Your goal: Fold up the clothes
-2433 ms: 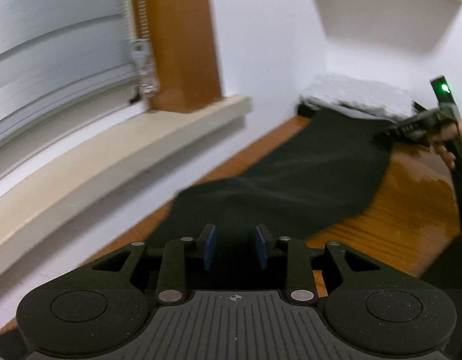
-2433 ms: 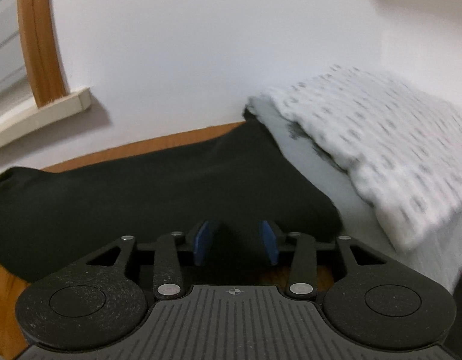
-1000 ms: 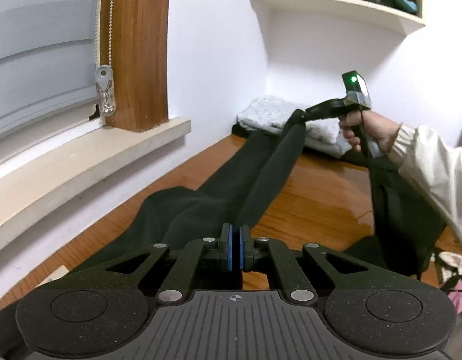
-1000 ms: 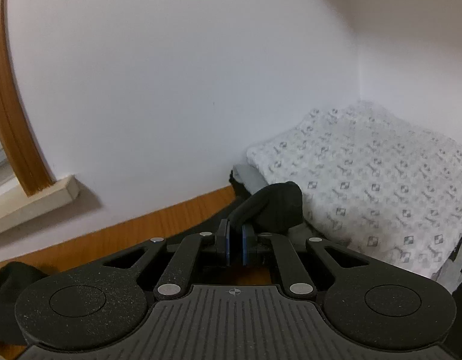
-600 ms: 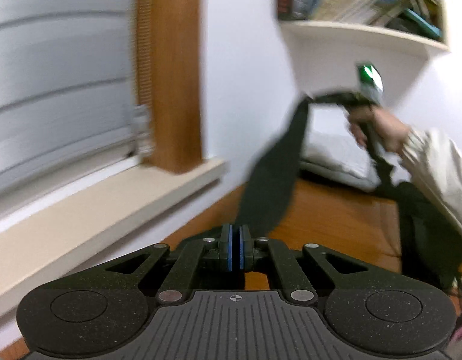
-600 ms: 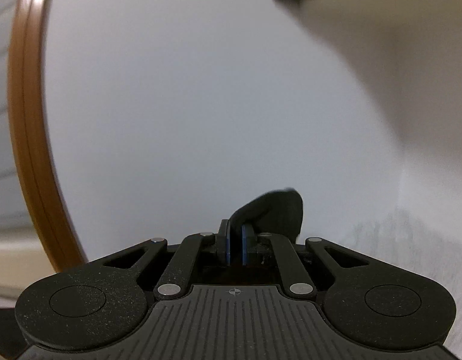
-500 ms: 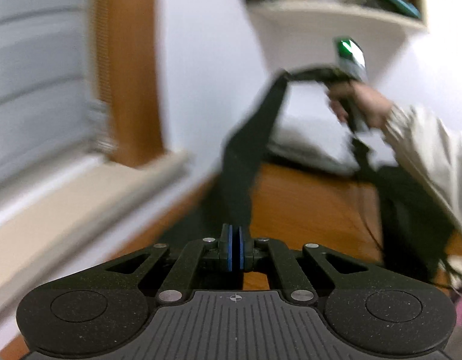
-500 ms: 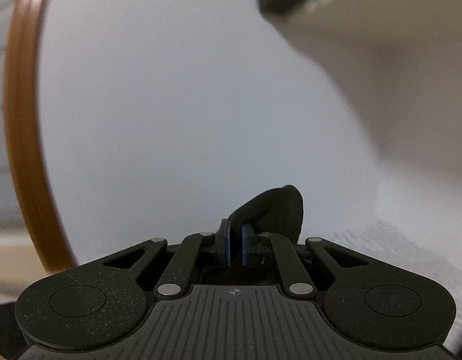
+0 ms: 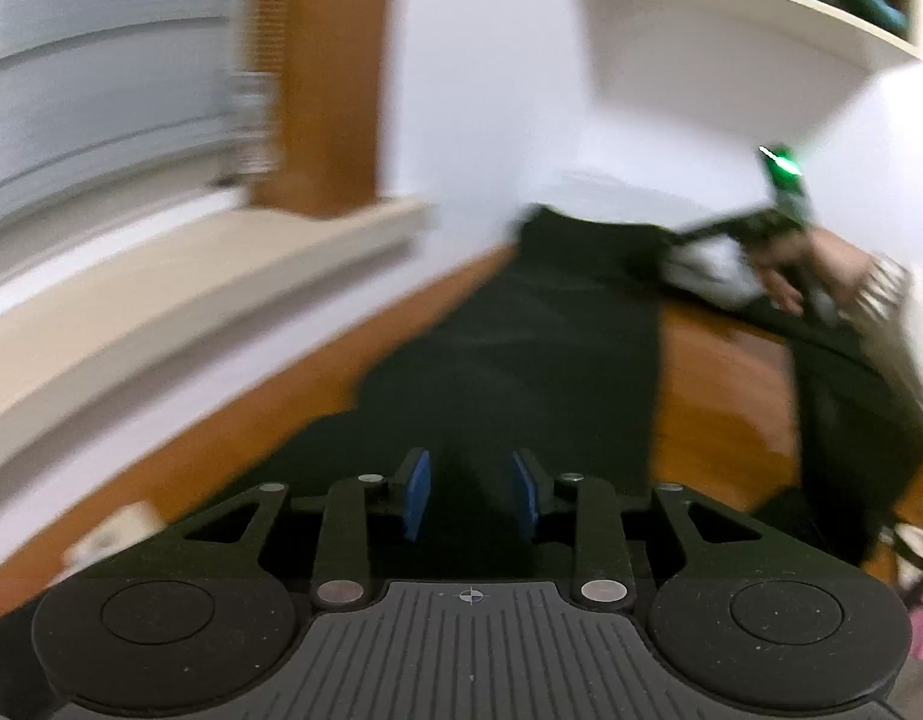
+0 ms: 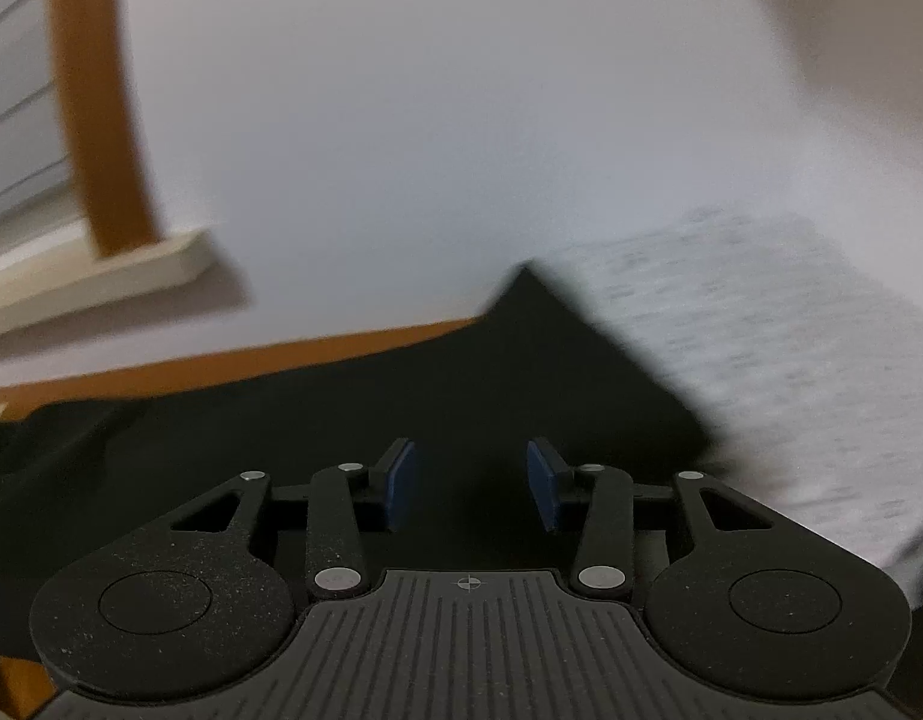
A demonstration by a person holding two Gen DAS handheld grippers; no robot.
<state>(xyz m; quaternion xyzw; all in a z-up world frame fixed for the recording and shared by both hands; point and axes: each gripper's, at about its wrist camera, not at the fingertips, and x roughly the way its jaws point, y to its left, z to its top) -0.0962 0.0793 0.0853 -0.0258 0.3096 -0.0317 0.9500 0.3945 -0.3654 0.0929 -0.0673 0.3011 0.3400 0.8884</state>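
Observation:
A long black garment (image 9: 539, 354) lies stretched along the wooden floor (image 9: 719, 372) beside the wall. My left gripper (image 9: 470, 495) hovers over its near end, fingers open, nothing between the blue pads. My right gripper (image 10: 470, 486) is open too, just above the garment's far end (image 10: 401, 396). In the left wrist view the right gripper (image 9: 677, 237) shows at the far end with a green light, held by a hand (image 9: 803, 264). Both views are motion-blurred.
A folded white patterned cloth (image 10: 791, 348) lies against the wall right of the garment's far end. A window sill (image 9: 161, 306) and wooden frame (image 9: 323, 78) run along the left. A shelf (image 9: 743, 0) hangs above. Dark fabric (image 9: 851, 438) lies at the right.
Both grippers were shut on the lifted garment half a second ago. Now both are open and the garment lies flat on the floor.

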